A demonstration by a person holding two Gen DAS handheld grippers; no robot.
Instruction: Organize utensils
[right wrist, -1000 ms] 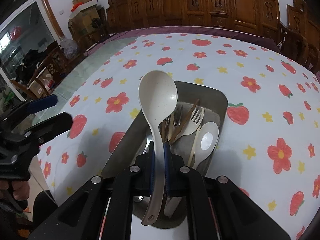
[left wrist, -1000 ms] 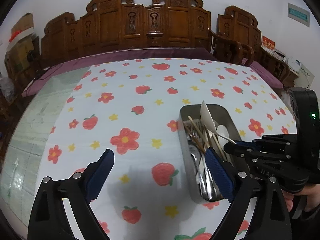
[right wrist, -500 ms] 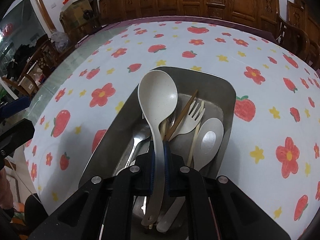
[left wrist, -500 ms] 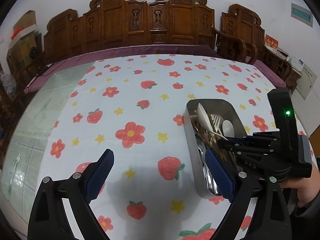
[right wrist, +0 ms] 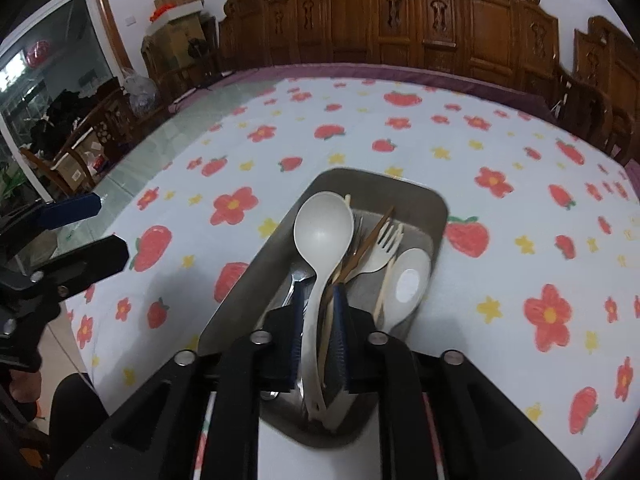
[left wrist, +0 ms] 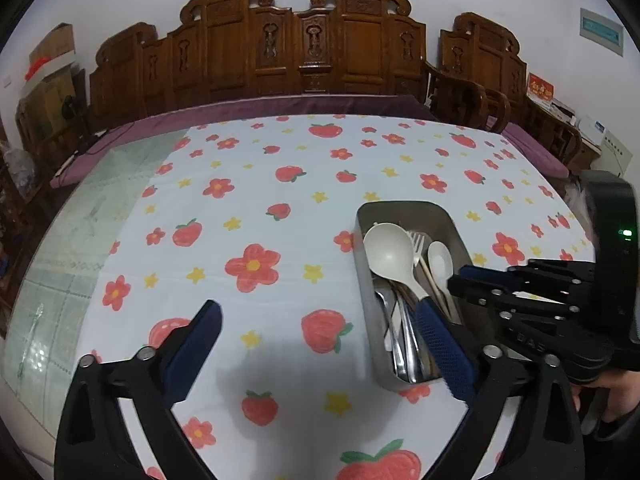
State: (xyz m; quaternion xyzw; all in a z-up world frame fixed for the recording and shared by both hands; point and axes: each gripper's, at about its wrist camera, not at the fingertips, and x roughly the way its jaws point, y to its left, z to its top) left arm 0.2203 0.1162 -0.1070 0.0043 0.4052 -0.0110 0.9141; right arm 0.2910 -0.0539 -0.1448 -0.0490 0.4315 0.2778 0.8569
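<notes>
A steel tray [right wrist: 380,184] [left wrist: 404,208] on the strawberry-print tablecloth holds a cream ladle [right wrist: 324,232] [left wrist: 388,250], a cream fork [right wrist: 386,248], a small cream spoon [right wrist: 408,276], brown chopsticks [right wrist: 372,240] and metal cutlery [left wrist: 400,332]. My right gripper [right wrist: 318,300] [left wrist: 464,272] hovers over the tray's near end. Its jaws are opening, and the ladle's handle stands loose between the pads with a gap on the right side. My left gripper [left wrist: 316,312] [right wrist: 104,228] hangs wide open above the cloth left of the tray, with nothing between its fingers.
Carved wooden chairs [left wrist: 304,52] line the table's far side. A purple cloth edge [left wrist: 280,104] and a bare glass strip [left wrist: 80,216] border the printed cloth. Boxes and clutter [right wrist: 80,128] stand beyond the table's left end. A hand [left wrist: 616,392] holds the right gripper.
The ladle has gone from raised in the right gripper's shut pads to lying in the tray. The right jaws have parted around its handle. The left gripper has kept still.
</notes>
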